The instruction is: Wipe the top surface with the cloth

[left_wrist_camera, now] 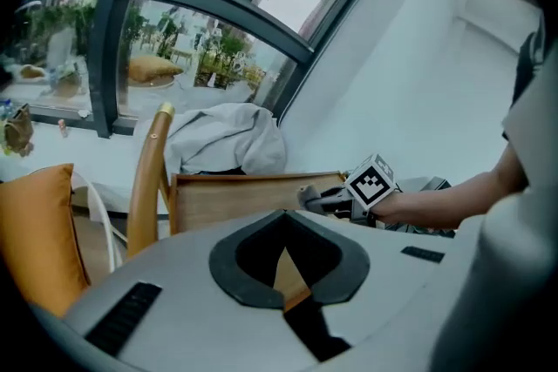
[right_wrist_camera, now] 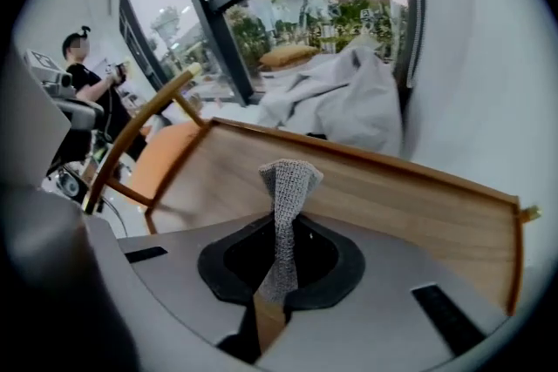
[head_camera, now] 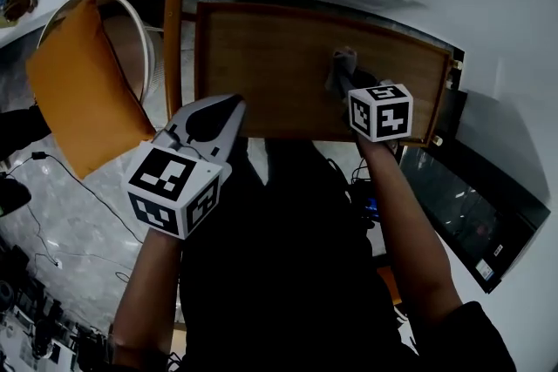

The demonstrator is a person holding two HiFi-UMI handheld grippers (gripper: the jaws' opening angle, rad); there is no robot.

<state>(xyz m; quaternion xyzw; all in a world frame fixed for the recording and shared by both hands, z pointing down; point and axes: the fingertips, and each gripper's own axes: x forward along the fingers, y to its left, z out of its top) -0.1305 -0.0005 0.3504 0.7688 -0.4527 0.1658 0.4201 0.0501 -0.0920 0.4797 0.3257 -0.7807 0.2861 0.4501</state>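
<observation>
Cloth (right_wrist_camera: 290, 179): grey knit, bunched into a strip, pinched by the right gripper over the wooden top's right part.
Right gripper (head_camera: 345, 74): jaws clamped on the cloth.
Left gripper (left_wrist_camera: 284, 220): jaws pressed together with nothing between them, held just off the top's near-left corner.
Wooden top (head_camera: 279, 74): brown, raised rim.
Orange cushion (head_camera: 78, 91): on the chair at the left, apart from the top.
</observation>
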